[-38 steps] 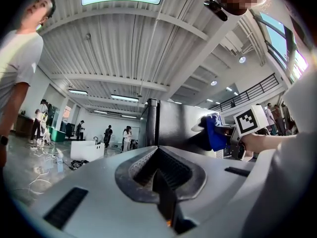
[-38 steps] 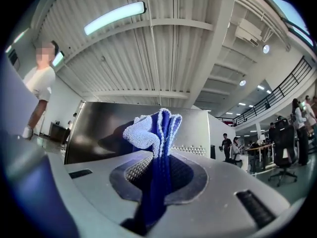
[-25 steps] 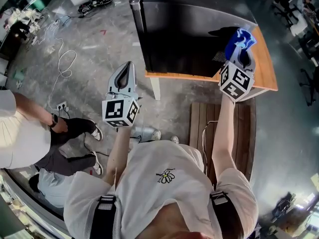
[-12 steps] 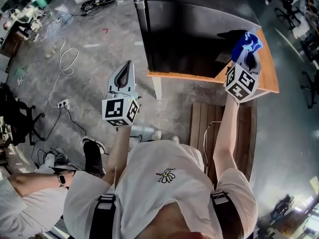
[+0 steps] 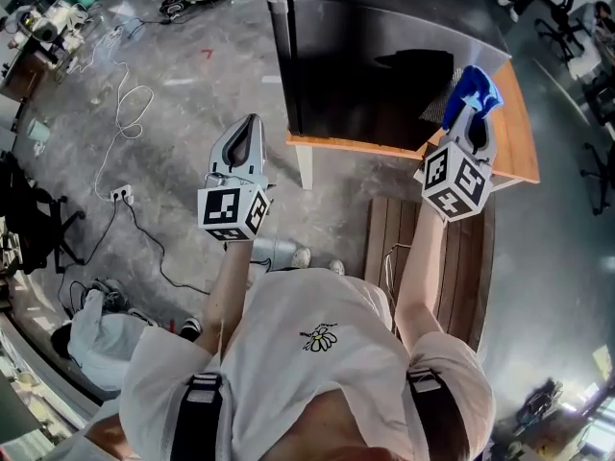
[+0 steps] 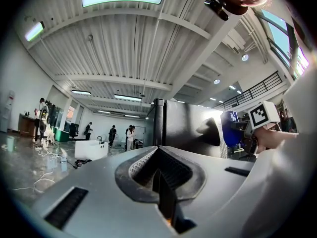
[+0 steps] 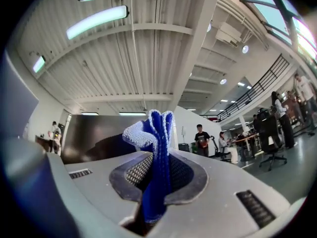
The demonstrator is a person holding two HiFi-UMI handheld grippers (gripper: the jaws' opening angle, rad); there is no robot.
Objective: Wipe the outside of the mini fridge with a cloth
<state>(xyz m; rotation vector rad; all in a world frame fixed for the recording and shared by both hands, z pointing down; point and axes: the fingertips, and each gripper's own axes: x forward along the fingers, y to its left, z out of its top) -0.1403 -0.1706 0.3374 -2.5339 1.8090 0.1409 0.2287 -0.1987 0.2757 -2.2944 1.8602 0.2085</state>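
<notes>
The left tool [image 5: 252,128], at 11 o'clock, has its jaws closed together on nothing. The mini fridge [image 5: 384,56] stands at 12 o'clock on the bench [image 5: 514,152]. The right tool [image 5: 469,104], at 1 o'clock, grips the blue cloth [image 5: 476,86] near it.

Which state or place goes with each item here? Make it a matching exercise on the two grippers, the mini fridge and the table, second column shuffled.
Things:
1. left gripper
2. right gripper
3. mini fridge
4. wooden table

States or places:
A. shut on the blue cloth
B. dark, standing on the table
C. shut with nothing in it, over the floor
D. orange-brown top, carrying the fridge

Pairs: 1-C, 2-A, 3-B, 4-D
</notes>
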